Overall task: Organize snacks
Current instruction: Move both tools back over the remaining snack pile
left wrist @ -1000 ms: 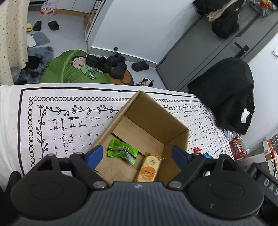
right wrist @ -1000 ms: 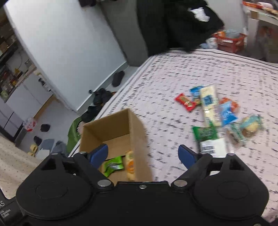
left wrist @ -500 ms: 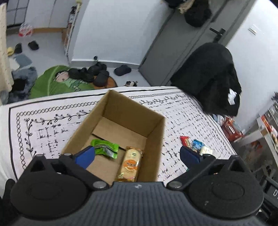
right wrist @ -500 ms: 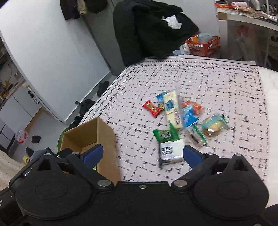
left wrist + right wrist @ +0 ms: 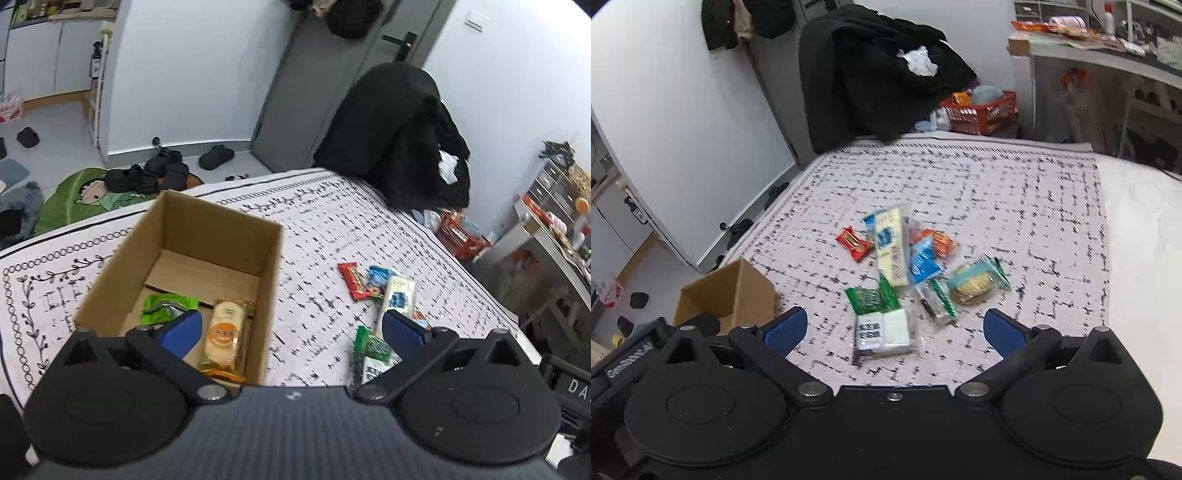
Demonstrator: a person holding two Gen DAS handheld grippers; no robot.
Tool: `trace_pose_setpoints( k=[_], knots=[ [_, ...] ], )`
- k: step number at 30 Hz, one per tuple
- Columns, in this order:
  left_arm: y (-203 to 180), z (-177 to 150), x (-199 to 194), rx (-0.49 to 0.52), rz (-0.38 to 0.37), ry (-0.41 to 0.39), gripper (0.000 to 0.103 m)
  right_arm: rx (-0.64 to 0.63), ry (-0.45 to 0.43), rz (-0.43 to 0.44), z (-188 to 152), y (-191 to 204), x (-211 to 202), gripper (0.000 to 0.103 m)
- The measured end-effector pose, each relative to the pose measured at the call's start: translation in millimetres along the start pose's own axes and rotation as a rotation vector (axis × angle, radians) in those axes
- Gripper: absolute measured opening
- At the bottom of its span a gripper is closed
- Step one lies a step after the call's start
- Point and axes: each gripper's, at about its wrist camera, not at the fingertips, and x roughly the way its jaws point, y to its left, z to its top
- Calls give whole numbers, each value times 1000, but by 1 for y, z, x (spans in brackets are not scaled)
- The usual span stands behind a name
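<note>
An open cardboard box (image 5: 207, 236) stands on the patterned cloth and holds a green packet (image 5: 166, 304) and an orange biscuit packet (image 5: 223, 339). My left gripper (image 5: 291, 326) hangs open and empty above the box's right wall. To the right lies a loose pile of snacks: a red bar (image 5: 853, 242), a long white packet (image 5: 892, 251), a blue packet (image 5: 923, 264), a green packet (image 5: 871, 299) and a round biscuit packet (image 5: 971, 284). My right gripper (image 5: 894, 328) is above the pile's near edge, its jaws opening, over a white barcode packet (image 5: 882, 332) without touching it. The box (image 5: 731, 291) shows at its lower left.
A black coat (image 5: 879, 81) is draped over a chair at the cloth's far edge, with a red basket (image 5: 982, 114) on the floor beside it. Shoes (image 5: 147, 177) and a green mat lie on the floor beyond the box. A cluttered shelf (image 5: 1089, 51) stands at the far right.
Both grippers have swung right, from over the box towards the snack pile, and their jaws have spread wider. The left one has also rolled. The packets in the box have not moved.
</note>
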Motion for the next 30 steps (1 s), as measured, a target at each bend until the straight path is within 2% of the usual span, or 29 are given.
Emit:
trace_pose_setpoints(
  k=[9,13,16,22,27,30],
  knots=[
    [-18,-12,4,41,-62,31,103,36,12,-9,-8,-26,16,102],
    [-27,-21,5,87,-61,12,103,35,-4,12,-12,-31,17,102],
    [-36,-26,8,110,-89,22,103,71,-2,24,-9,-39,23,102],
    [-51,-34,19,164,-81,39,100,174,8,34,-6,-62,41,101],
    [-57,-39,36,170,-62,72,89,228,7,65,-5,-77,54,97],
    [-62,-43,49,169,-47,95,78,263,23,70,-3,-86,67,94]
  ],
)
